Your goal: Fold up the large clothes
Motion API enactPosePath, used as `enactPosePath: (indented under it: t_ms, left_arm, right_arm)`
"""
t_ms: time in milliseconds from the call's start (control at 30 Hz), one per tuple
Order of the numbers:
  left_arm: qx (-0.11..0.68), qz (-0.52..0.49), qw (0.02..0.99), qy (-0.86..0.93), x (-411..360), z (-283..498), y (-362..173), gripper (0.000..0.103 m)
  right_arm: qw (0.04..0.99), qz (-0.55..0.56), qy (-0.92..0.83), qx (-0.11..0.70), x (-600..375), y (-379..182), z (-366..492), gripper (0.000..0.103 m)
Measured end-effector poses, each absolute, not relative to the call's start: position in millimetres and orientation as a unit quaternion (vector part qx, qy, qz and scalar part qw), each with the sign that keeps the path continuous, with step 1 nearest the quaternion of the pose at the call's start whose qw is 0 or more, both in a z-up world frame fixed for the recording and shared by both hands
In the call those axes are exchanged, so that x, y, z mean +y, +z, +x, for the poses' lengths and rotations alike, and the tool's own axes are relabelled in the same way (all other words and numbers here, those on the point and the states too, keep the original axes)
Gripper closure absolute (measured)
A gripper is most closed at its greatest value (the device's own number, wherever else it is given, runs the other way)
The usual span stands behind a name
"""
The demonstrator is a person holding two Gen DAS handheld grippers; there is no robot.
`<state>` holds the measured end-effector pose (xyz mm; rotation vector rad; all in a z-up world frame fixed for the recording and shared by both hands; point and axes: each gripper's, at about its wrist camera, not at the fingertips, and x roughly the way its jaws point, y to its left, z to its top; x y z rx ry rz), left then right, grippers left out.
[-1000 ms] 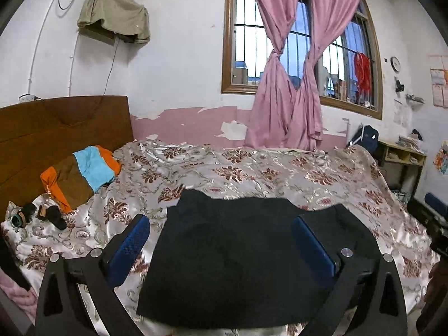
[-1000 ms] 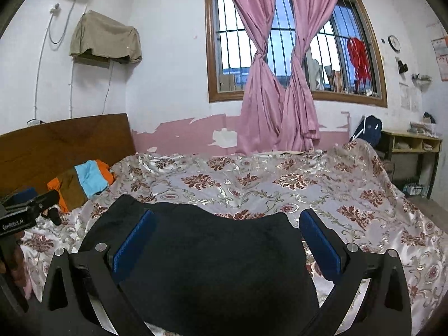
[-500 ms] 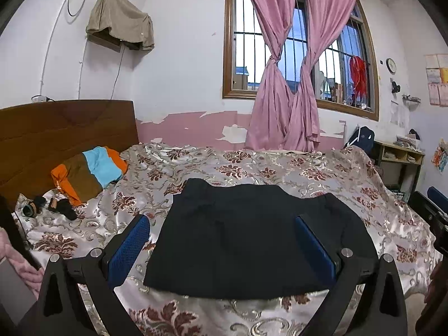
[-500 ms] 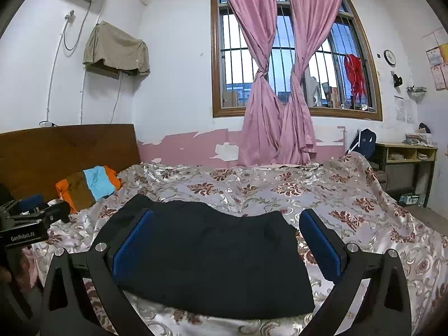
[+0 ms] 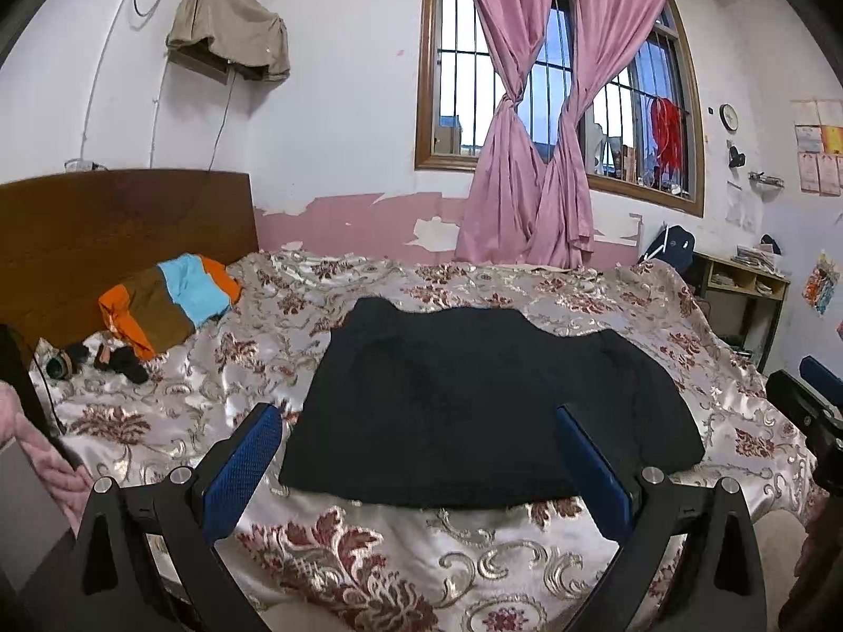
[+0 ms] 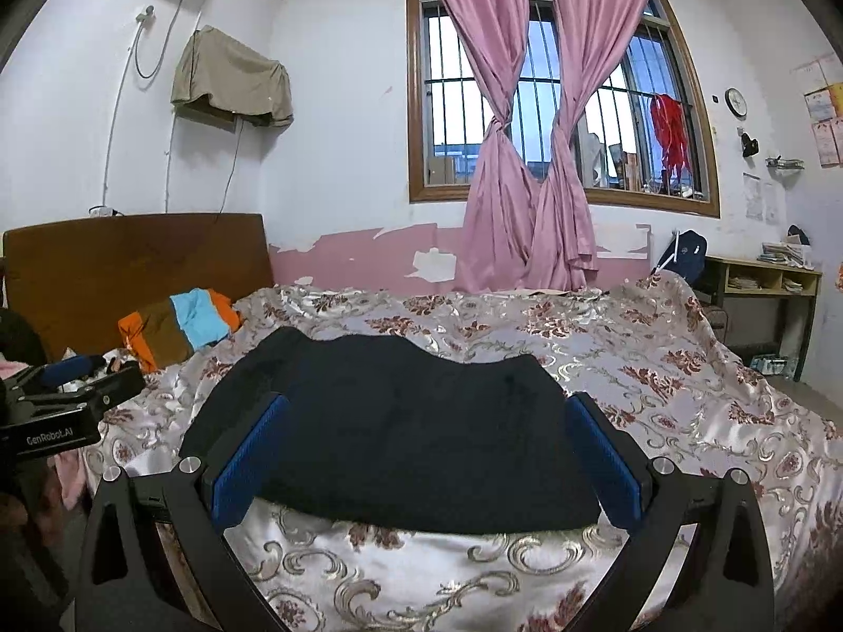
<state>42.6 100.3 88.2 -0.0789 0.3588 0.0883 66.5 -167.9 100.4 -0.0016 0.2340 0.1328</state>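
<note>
Both grippers have drawn back and lifted since a second ago, so the black garment (image 5: 474, 400) now sits farther off, with a strip of floral bedspread (image 5: 369, 553) showing in front of its near hem where before the dark cloth filled the bottom of each view. It lies flat near the middle of the bed, already doubled into a rough rectangle, one flap or sleeve spreading out on its right side. Judging by the matte, slightly fuzzy surface, it is a soft, thick knit or fleece: limp, fairly light for its bulk, not fragile, and likely to slide on the satiny cover beneath. The best hold looks to be the two near corners of the hem, pinching all layers at once so the fold does not come apart.

Neither tool touches the cloth. The left gripper (image 5: 416, 453) hovers above the bed's near edge, its blue pads spread wide with nothing between them; the right gripper (image 6: 427, 453) hangs beside it, level and pointed across the bed toward the window (image 6: 553, 79), jaws equally wide apart and empty. A striped orange, brown and blue bundle (image 5: 168, 300) rests by the headboard (image 5: 121, 231), well apart from the work
</note>
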Motion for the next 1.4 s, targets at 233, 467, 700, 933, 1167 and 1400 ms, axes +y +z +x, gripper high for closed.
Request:
enactPosePath:
  t_ms: [233, 467, 700, 933, 1167, 1400]
  left_arm:
    - [0.195, -0.037, 0.979, 0.043, 98.9, 34.1, 68.8, 0.000]
    - [0.199, -0.028, 0.978, 0.052, 89.2, 32.3, 51.2, 0.000]
    - [0.221, -0.019, 0.974, 0.047, 80.5, 33.3, 30.4, 0.000]
    - [0.228, -0.018, 0.972, 0.047, 77.3, 32.3, 24.8, 0.000]
    - [0.231, -0.014, 0.972, 0.047, 75.7, 32.5, 23.6, 0.000]
    - [0.232, -0.014, 0.971, 0.047, 75.9, 32.8, 21.8, 0.000]
  right_arm:
    - [0.990, -0.001, 0.068, 0.122, -163.9, 86.7, 57.6, 0.002]
    - [0.987, -0.004, 0.067, 0.144, -163.4, 65.3, 58.0, 0.002]
    - [0.980, -0.003, 0.060, 0.192, -168.9, 44.3, 69.0, 0.002]
    - [0.977, -0.004, 0.059, 0.204, -170.4, 36.9, 71.0, 0.002]
    - [0.976, 0.008, 0.058, 0.210, -173.7, 35.7, 72.6, 0.002]
    - [0.976, 0.012, 0.056, 0.211, -174.5, 35.1, 73.3, 0.001]
